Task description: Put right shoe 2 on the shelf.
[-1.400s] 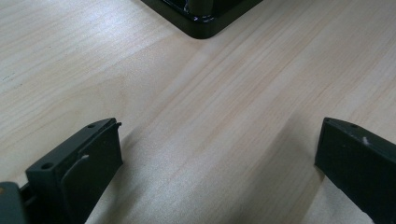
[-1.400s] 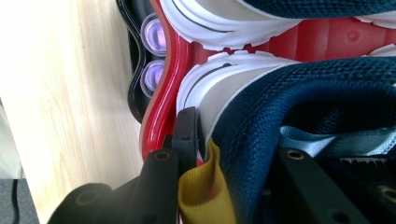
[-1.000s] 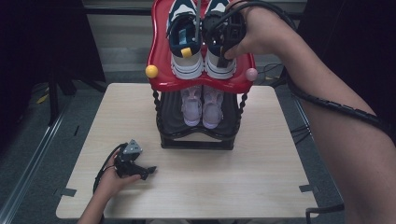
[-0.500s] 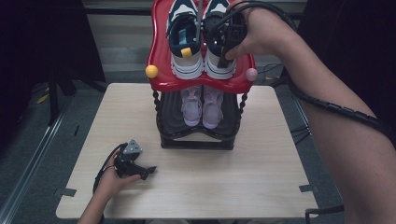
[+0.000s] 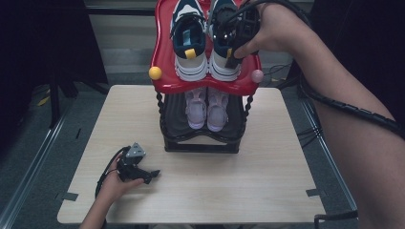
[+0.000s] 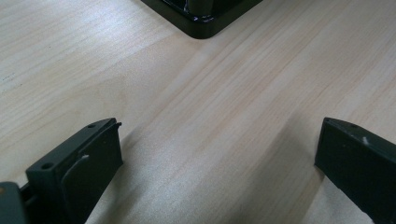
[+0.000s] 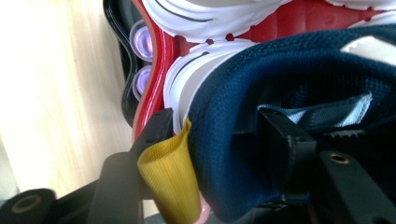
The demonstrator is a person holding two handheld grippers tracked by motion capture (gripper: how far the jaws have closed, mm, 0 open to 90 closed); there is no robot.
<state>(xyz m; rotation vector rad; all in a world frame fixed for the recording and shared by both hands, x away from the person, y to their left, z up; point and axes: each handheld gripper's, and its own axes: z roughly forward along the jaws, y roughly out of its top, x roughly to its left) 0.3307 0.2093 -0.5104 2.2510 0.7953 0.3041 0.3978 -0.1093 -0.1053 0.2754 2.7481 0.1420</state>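
Observation:
A two-tier shoe rack stands at the table's far middle, and its red top shelf (image 5: pixel 165 62) carries a pair of navy and white sneakers. My right gripper (image 5: pixel 234 47) is shut on the heel collar of the right sneaker (image 5: pixel 220 67). In the right gripper view (image 7: pixel 217 126), one jaw is outside by the yellow pull tab (image 7: pixel 170 182) and the other is inside the shoe (image 7: pixel 280 65). The left sneaker (image 5: pixel 189 40) sits beside it. My left gripper (image 5: pixel 152 175) rests on the table near the front left. It is open (image 6: pixel 219 149) with only bare wood between its jaws.
Two lilac shoes (image 5: pixel 206 109) sit on the rack's black lower shelf. A yellow ball (image 5: pixel 154 73) and a pink ball (image 5: pixel 257 76) cap the red shelf's front corners. The rack's black base (image 6: pixel 201 23) lies just ahead of the left gripper. The light wooden table (image 5: pixel 267 181) stretches to the right.
The right hand has edged slightly right and up at the sneaker's heel. The left gripper has stayed where it was.

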